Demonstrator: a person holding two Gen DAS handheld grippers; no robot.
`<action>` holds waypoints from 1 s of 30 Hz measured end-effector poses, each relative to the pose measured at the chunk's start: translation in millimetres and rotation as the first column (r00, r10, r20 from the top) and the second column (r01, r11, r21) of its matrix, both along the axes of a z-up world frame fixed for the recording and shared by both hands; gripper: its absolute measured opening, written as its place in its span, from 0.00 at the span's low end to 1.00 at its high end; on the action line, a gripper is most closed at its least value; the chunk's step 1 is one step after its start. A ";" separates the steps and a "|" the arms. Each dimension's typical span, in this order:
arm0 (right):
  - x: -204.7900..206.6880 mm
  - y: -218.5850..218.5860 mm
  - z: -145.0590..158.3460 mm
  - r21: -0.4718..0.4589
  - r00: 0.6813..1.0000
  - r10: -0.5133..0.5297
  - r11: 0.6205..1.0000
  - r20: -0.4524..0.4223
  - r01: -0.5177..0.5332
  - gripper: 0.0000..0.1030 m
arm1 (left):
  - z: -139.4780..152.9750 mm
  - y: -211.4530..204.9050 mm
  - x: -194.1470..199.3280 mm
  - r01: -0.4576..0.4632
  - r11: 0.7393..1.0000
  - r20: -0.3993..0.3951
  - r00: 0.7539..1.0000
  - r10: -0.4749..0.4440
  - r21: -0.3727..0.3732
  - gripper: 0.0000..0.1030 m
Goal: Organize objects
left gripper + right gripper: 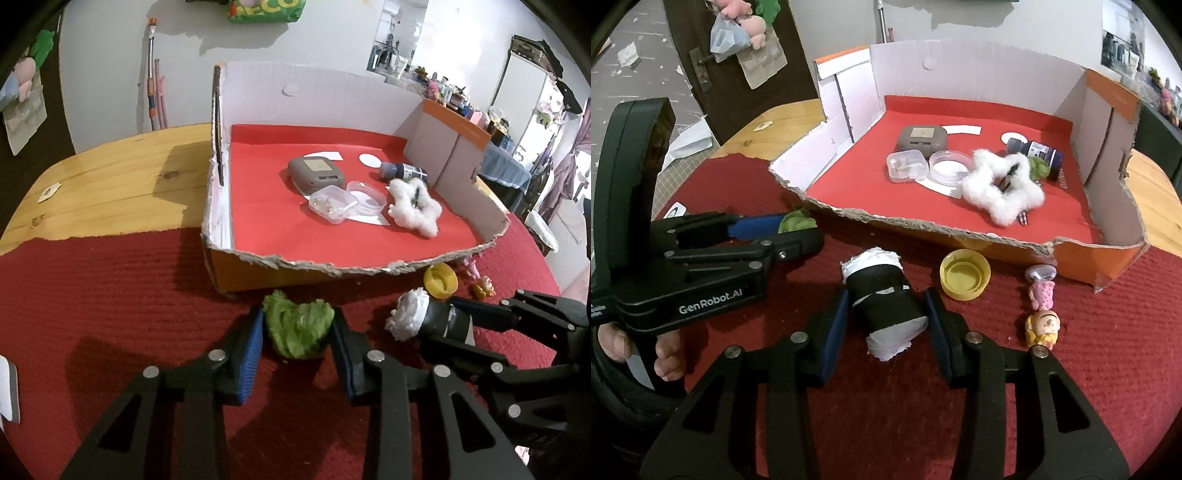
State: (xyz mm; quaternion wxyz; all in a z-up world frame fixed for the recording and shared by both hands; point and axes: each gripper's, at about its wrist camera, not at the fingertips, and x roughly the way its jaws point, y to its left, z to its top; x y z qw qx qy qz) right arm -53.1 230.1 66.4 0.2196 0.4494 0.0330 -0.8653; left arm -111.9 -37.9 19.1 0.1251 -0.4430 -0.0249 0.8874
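Straddling a crinkled green lettuce-like piece [299,332], the left gripper [297,350] has its blue ribbed pads [251,362] on either side of it on the red ribbed cloth [110,314]; the jaws look spread, and whether the pads touch the leaf I cannot tell. Just to its right, the right gripper [886,325] brackets a stubby black-wrapped roll [886,302] with ragged white ends, lying on the cloth; its jaws stand apart with a gap showing on each side of the roll.

Beyond both, a torn-edged cardboard box [314,264], white inside with a smooth red floor, sits where the cloth meets the wooden tabletop [110,177]. Near the middle of its floor lie a rounded grey case [317,175], a clear square plastic tub [330,203], a clear round dish [367,199], a fluffy white star-shaped ring [413,205] and a dark bottle [402,171] on its side towards the right wall.

Outside the box's ragged front edge, on the cloth, rest a yellow plastic cap [966,275], open side up, a pink figurine [1041,293] and a small yellow-dressed doll [1043,328], close together near the front right corner.
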 end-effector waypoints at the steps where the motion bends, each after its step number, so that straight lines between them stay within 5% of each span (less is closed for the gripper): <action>1: 1.4 0.4 0.9 -0.002 1.000 0.000 1.000 -0.003 0.000 0.39 | 0.4 0.4 0.8 0.001 1.000 -0.001 1.000 -0.001 0.001 0.35; 30: 54.1 27.5 13.3 -0.029 0.999 -0.039 0.999 -0.038 0.038 0.38 | 15.5 33.5 52.4 0.075 0.997 -0.035 0.997 -0.075 -0.001 0.35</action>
